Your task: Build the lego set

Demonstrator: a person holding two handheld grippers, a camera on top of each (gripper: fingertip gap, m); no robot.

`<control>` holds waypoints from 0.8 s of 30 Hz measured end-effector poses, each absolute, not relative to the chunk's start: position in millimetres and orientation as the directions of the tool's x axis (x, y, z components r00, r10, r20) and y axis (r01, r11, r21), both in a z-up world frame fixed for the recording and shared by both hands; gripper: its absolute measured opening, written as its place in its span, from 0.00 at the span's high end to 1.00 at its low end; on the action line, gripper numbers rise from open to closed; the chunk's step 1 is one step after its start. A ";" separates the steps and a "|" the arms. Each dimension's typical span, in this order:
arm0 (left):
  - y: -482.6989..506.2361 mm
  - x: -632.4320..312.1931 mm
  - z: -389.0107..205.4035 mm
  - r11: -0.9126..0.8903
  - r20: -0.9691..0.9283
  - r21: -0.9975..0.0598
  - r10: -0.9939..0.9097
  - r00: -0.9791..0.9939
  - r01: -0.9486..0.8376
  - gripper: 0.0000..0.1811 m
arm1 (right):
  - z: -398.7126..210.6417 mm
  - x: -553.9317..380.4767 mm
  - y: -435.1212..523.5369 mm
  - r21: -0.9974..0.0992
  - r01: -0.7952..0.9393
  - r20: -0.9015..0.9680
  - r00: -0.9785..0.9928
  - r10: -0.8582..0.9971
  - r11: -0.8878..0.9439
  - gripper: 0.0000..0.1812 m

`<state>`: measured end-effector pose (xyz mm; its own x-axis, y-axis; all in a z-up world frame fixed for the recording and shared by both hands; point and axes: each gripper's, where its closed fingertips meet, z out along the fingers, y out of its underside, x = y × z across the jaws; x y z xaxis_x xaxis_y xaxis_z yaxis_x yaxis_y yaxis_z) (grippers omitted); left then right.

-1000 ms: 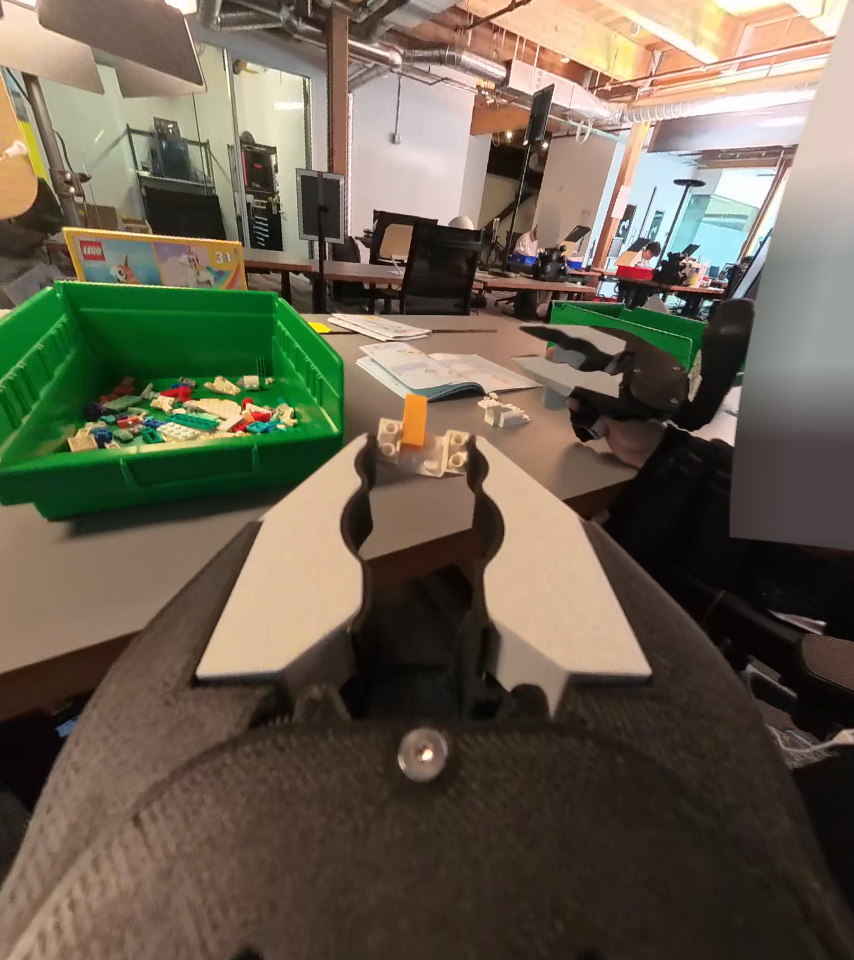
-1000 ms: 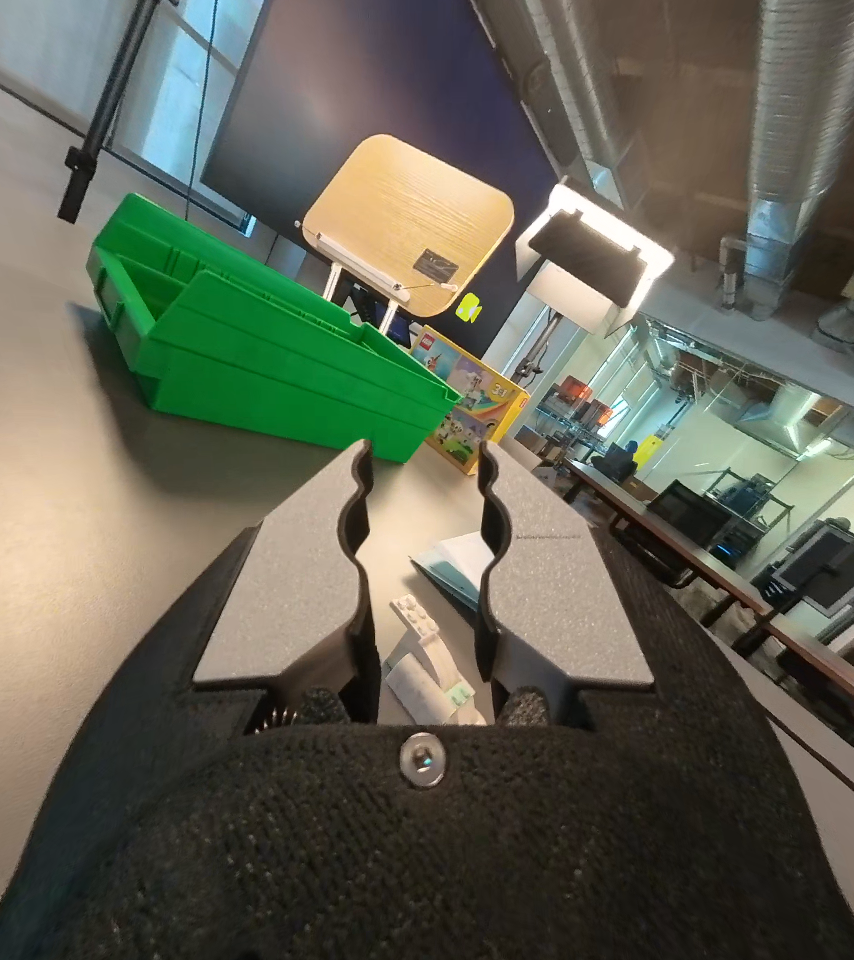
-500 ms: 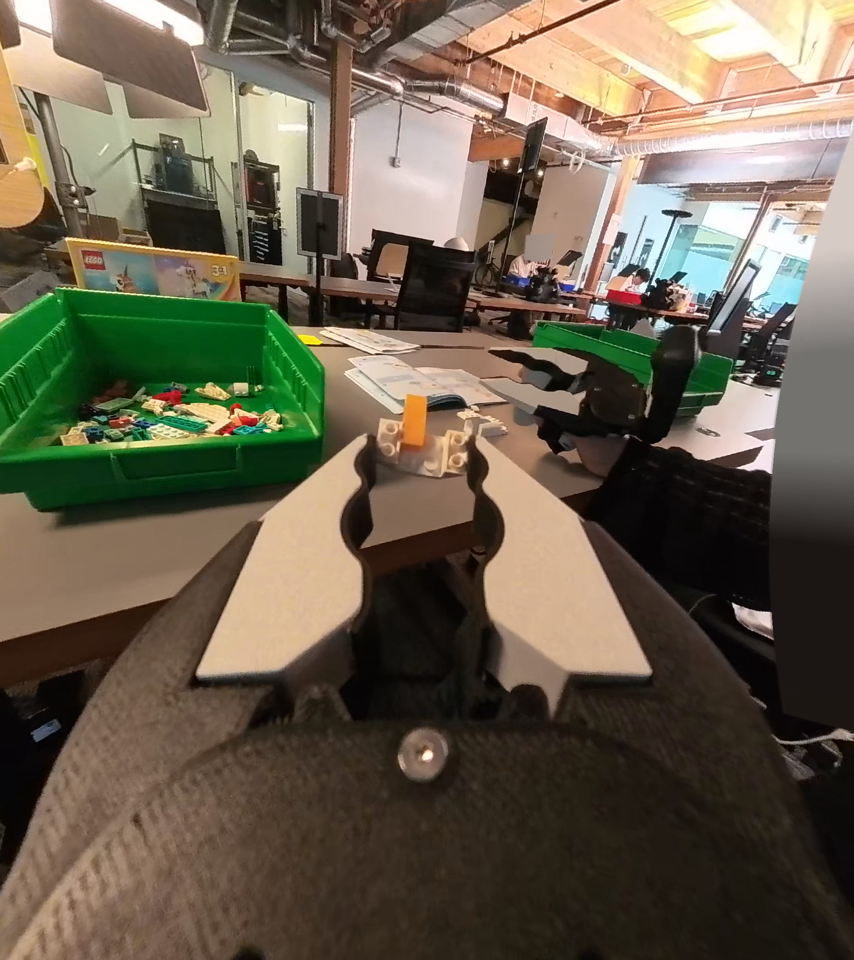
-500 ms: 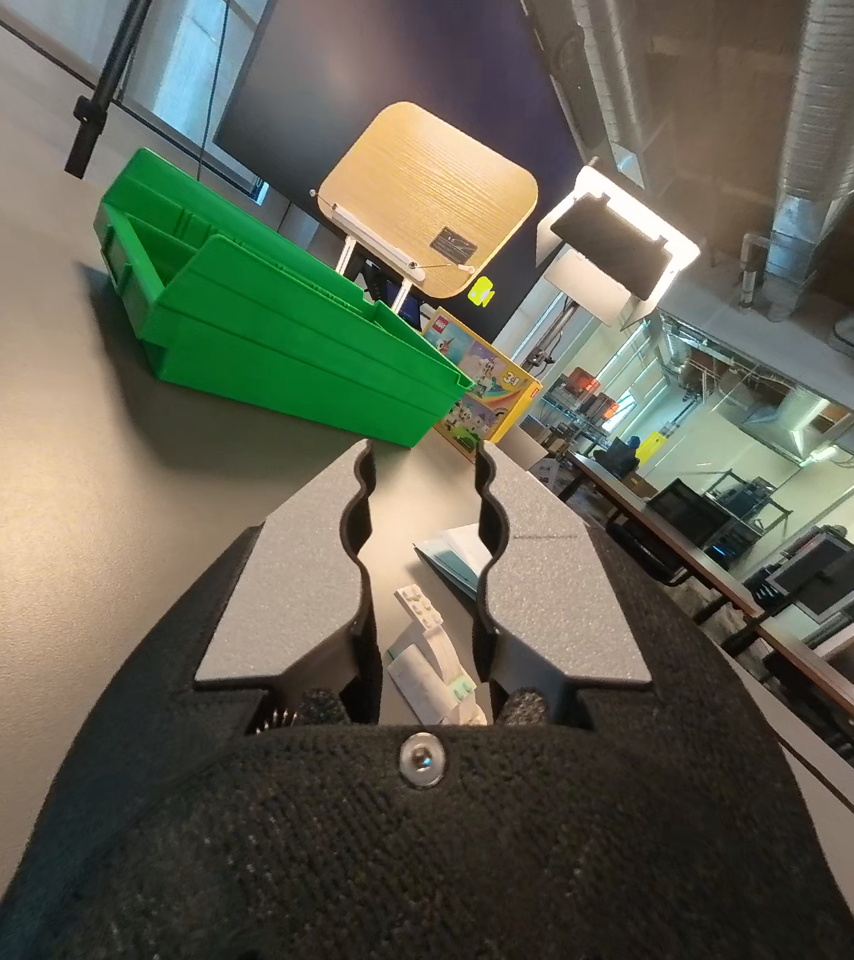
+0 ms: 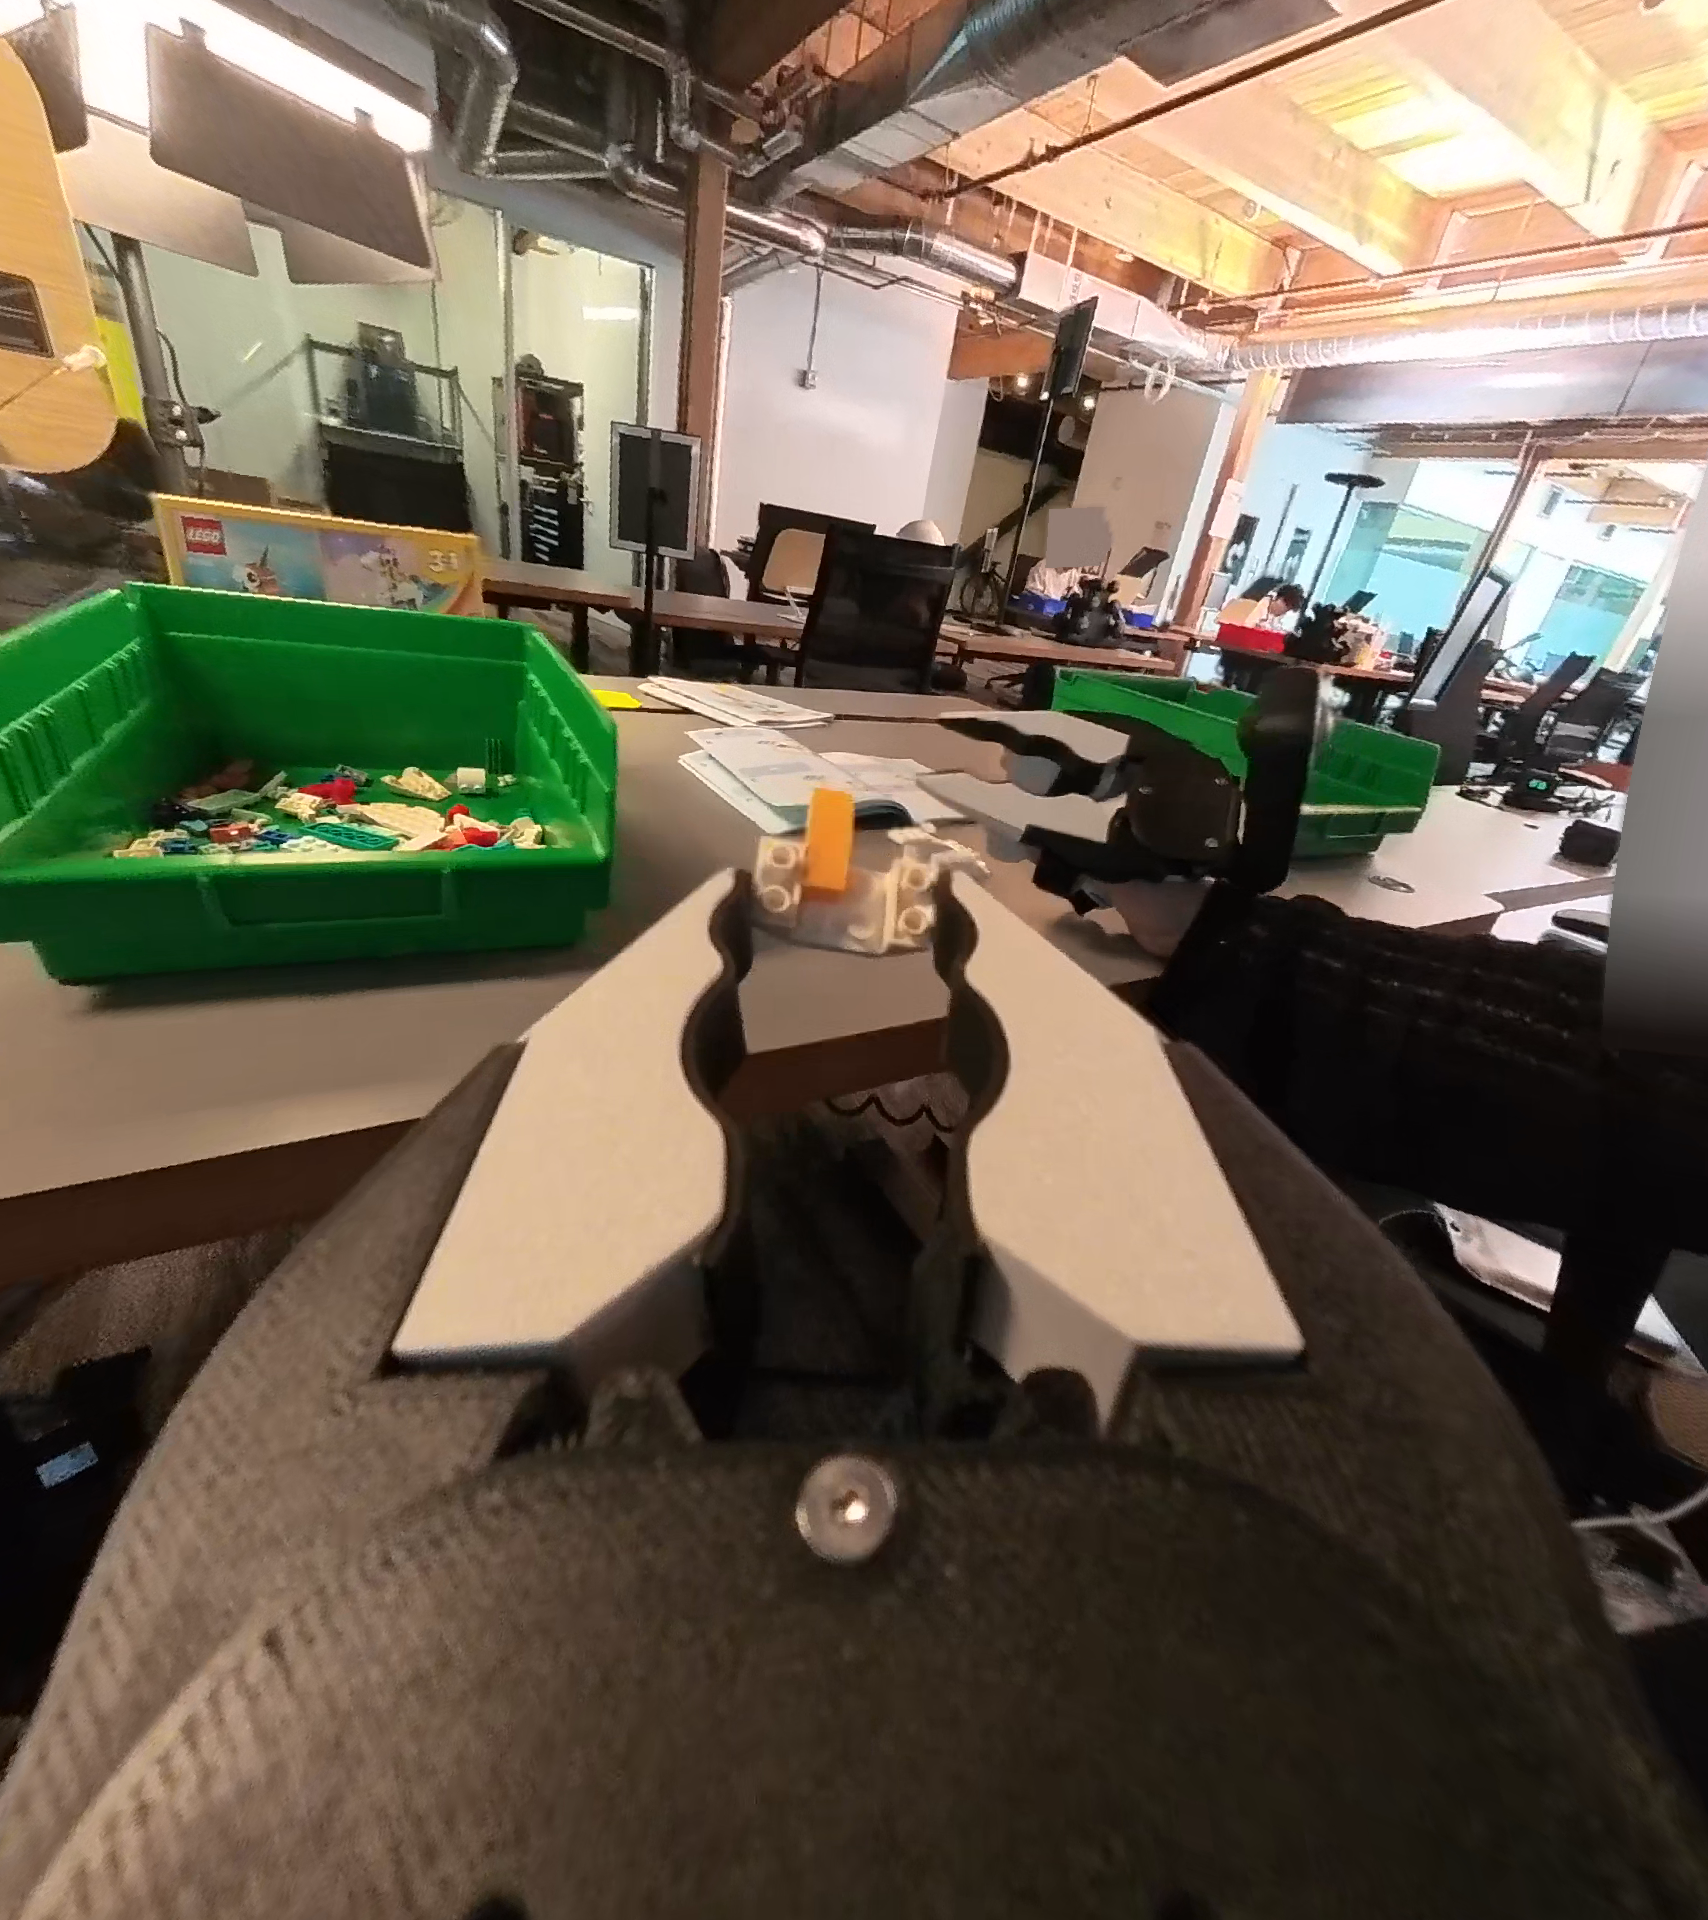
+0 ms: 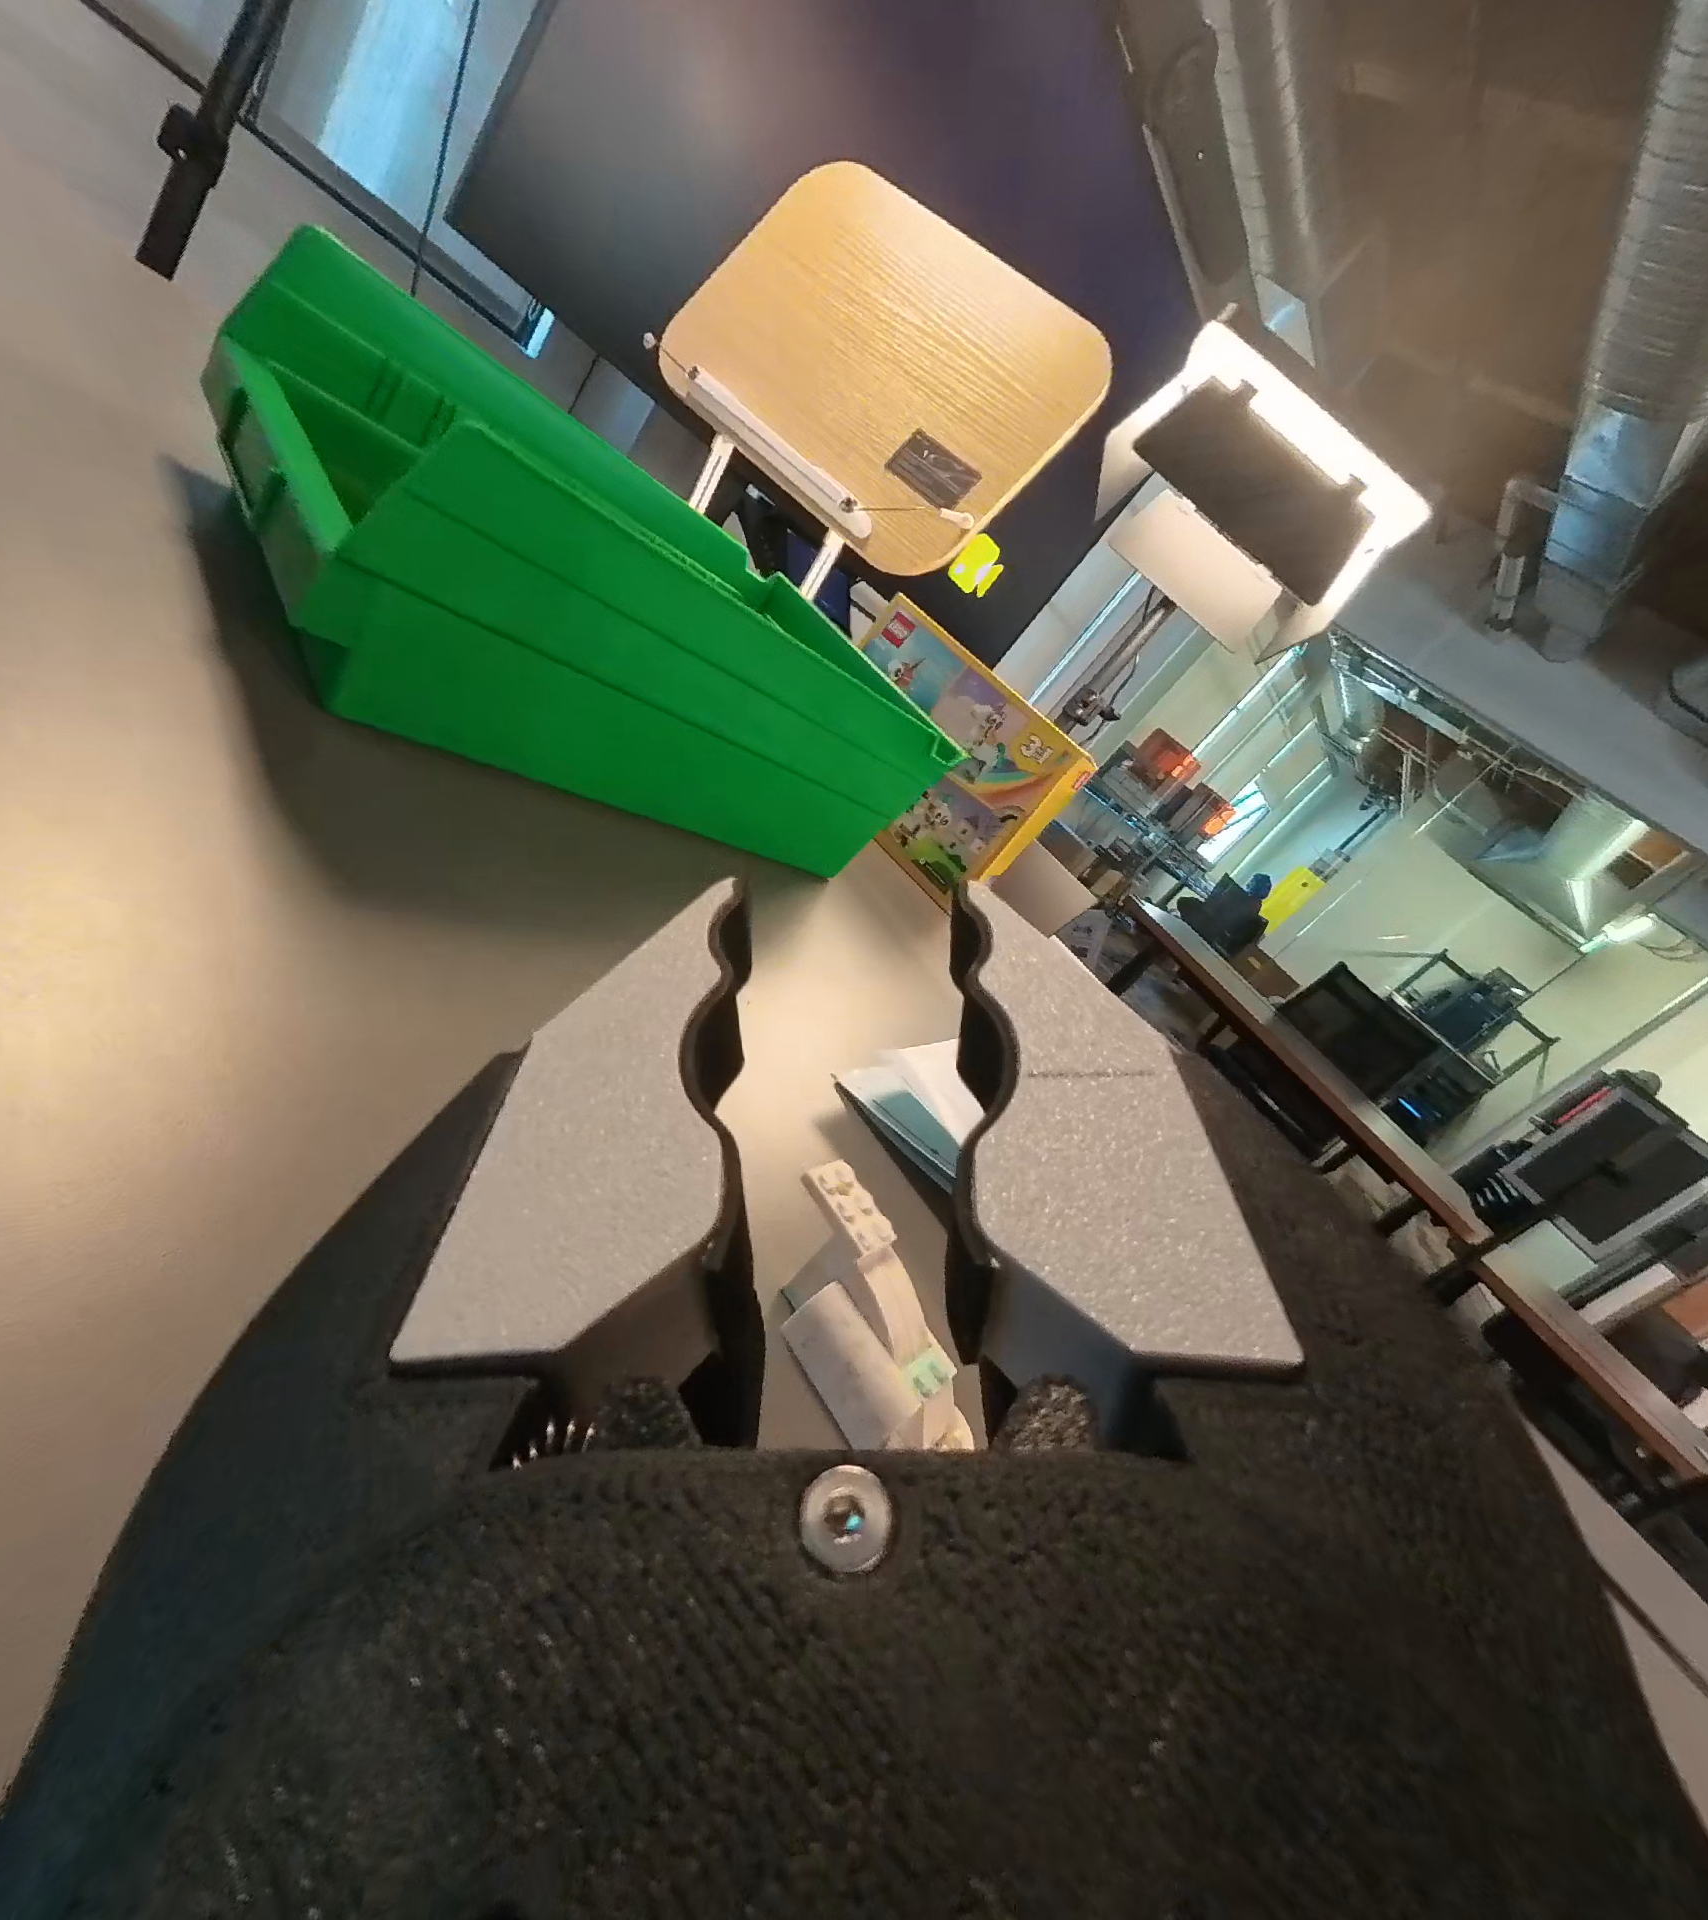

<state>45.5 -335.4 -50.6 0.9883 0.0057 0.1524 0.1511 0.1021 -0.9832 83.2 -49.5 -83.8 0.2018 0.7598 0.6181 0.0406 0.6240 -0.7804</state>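
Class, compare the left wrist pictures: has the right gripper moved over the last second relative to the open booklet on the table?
Yes. The right gripper has risen and shifted right and away, from low beside the booklet to in front of the far green bin.

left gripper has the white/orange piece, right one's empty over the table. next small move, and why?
Probably lower the right gripper and close on the white assembly on the table: it lies deep between the open fingers, ungrasped. The left gripper already pinches the white sub-build with its upright orange piece, apparently ready for joining.

Wooden board [image 6: 886, 364], black monitor [image 5: 655, 484]
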 end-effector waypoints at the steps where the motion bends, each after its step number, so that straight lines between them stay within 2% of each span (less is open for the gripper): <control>1: -332.1 49.2 -53.6 0.093 0.146 -0.985 -0.003 0.989 0.146 0.82 | -84.9 82.6 -50.1 -0.774 0.048 0.627 0.199 0.753 0.632 0.79; 5: -293.7 68.8 -70.4 0.011 0.136 -0.991 -0.071 0.988 0.137 0.82 | -82.8 83.6 -48.9 -0.755 0.060 0.648 0.226 0.728 0.653 0.79; 9: -225.5 75.3 -92.9 -0.135 0.008 -0.991 -0.114 0.993 -0.008 0.81 | -78.1 87.1 -41.9 -0.779 0.047 0.614 0.262 0.745 0.625 0.80; 14: -157.9 72.6 -120.8 -0.327 -0.082 -0.935 -0.167 0.983 -0.133 0.82 | -79.4 86.9 -38.1 -0.780 0.061 0.613 0.267 0.743 0.622 0.80; 18: -128.6 72.5 -145.8 -0.473 -0.031 -0.870 -0.221 0.975 -0.135 0.81 | -82.7 85.0 -35.5 -0.778 0.082 0.619 0.264 0.740 0.622 0.80; 24: -112.7 67.4 -167.6 -0.580 0.004 -0.804 -0.225 0.974 -0.131 0.81 | -79.8 87.1 -29.1 -0.796 0.076 0.594 0.291 0.750 0.601 0.81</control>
